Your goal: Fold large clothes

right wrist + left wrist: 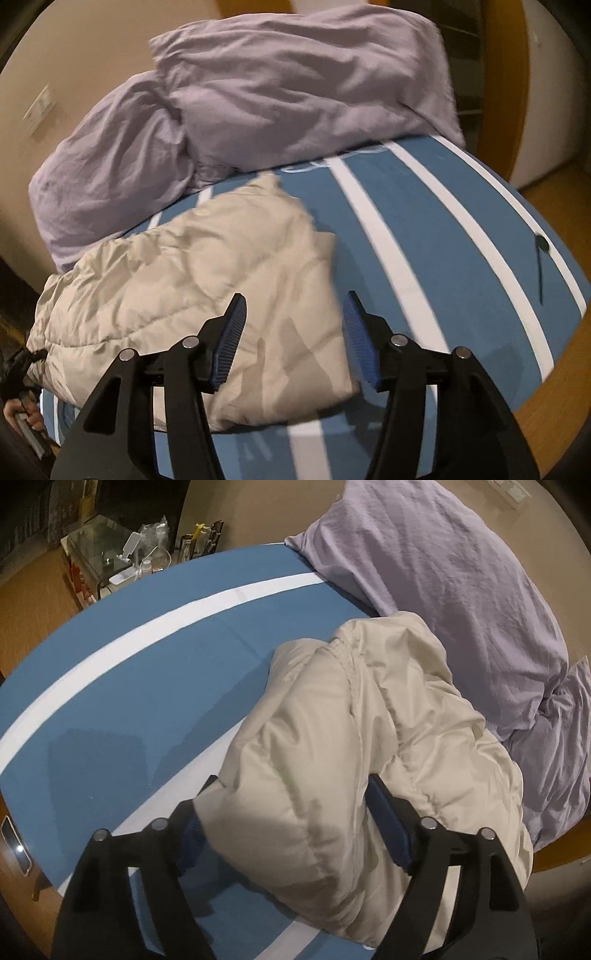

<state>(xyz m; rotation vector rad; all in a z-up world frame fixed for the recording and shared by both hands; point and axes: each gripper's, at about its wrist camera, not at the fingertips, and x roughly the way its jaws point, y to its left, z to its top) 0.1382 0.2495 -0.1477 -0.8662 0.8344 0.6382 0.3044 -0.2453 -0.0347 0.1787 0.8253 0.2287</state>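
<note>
beige padding: the puffy jacket (pixel 332 760) lies bunched on the near part of the bed (pixel 147 686), its far end just beside the lilac bedding (pixel 461 590); in the right wrist view the jacket (pixel 207 280) looks flatter, with a corner reaching toward the far stripes.
left tongs: the left tongs (pixel 291 823) stand around a thick roll of the jacket, one blue pad on each side of it; they look pressed into the padding, so i judge them clamped on it.
right tongs: the right tongs (pixel 295 339) are held wide apart above the jacket's near right edge, gripping nothing.
risk, slip: slick, springy fill could squeeze out of the left pinch if only the outer shell is caught, and the roll would flop open.
risk, drag: lifting one side alone may pull the whole jacket across the bed instead of creasing it, or shove it into the lilac bedding.
risk, snag: a dark thin object (pixel 541 258) lies on the far right stripes, well apart from the jacket; a wide swing of cloth could sweep it off.
hidden: sleeves, collar and zip cannot be told apart in the bunching; how many layers sit between the left pads is not visible.
cut off: the jacket's near hem runs under both tongs; a hand (pixel 26 417) shows only partly at the left edge of the right wrist view.
blurred: the right wrist view is smeared, so the jacket's far corner is soft; the clutter on the bedside stand (pixel 110 554) is too small to name.
</note>
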